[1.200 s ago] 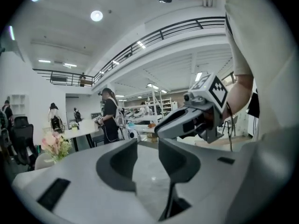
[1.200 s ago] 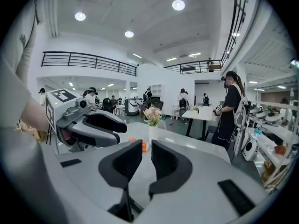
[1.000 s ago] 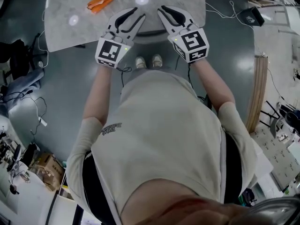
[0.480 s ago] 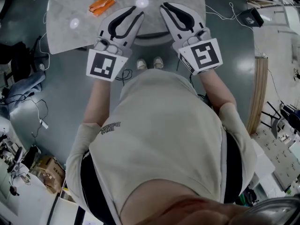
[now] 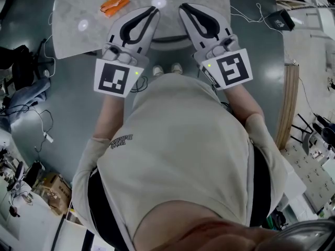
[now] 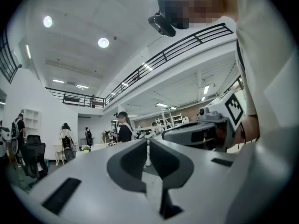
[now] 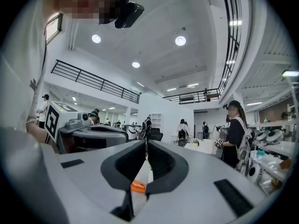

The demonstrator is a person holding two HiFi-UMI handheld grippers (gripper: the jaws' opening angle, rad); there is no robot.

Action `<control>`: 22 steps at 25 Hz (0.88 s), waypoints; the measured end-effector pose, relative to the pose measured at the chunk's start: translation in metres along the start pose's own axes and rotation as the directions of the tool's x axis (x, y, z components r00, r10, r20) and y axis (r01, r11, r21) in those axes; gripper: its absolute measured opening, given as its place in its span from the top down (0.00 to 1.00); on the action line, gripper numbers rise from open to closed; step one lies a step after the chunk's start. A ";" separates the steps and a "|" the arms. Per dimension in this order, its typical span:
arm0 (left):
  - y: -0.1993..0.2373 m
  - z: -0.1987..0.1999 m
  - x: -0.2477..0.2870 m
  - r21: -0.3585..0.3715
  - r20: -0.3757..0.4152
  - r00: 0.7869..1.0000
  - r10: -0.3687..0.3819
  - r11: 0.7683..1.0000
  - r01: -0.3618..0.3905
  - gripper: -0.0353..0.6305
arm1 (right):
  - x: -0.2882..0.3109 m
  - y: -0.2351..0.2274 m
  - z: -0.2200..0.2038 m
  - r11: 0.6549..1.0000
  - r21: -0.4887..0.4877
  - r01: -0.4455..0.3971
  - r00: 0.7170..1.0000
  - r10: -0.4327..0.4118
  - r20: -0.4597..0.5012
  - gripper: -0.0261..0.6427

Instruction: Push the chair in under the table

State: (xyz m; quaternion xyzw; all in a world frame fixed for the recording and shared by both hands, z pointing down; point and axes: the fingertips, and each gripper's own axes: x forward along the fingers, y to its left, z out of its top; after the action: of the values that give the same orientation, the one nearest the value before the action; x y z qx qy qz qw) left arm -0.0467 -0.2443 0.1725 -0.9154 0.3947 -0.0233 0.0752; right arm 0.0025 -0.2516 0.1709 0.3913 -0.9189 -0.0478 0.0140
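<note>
Left gripper [image 5: 152, 10] and right gripper [image 5: 184, 7], smooth grey curved jaws just closed together, nothing between, over rounded marbled table [image 5: 70, 38]

The left gripper [image 5: 154, 10] had risen toward the camera and showed larger at upper centre of the frame. Its marker cube [image 5: 112, 78] sat lower and further left than before. Its jaws had just been closing, from clearly apart to tips together, with nothing between them. The right gripper [image 5: 184, 7] had risen likewise, and its cube [image 5: 230, 70] had shifted toward lower right. Its jaws had also been closing, narrowing to meet on nothing.
</note>
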 end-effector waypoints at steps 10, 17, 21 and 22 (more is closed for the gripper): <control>0.003 0.008 -0.004 0.010 -0.003 1.000 0.007 1.000 -0.007 0.93 | 0.000 -0.001 0.009 1.000 -0.010 0.028 1.000 -0.028 0.007 0.94; 0.005 0.005 -0.011 0.025 -0.013 1.000 0.017 1.000 -0.017 0.93 | 0.004 0.011 0.010 1.000 -0.008 0.012 1.000 -0.012 0.006 0.95; 0.006 0.006 -0.011 0.028 -0.013 1.000 0.018 0.999 -0.017 0.93 | 0.005 0.013 0.012 1.000 -0.008 0.005 1.000 -0.004 0.010 0.95; 0.005 0.005 -0.011 0.027 -0.016 1.000 0.018 0.999 -0.017 0.93 | 0.004 0.013 0.012 1.000 -0.006 0.003 1.000 -0.003 0.011 0.95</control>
State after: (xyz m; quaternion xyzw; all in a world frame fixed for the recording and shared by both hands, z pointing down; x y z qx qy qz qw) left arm -0.0573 -0.2393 0.1670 -0.9106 0.4030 -0.0354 0.0847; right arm -0.0106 -0.2448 0.1600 0.3924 -0.9182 -0.0529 0.0101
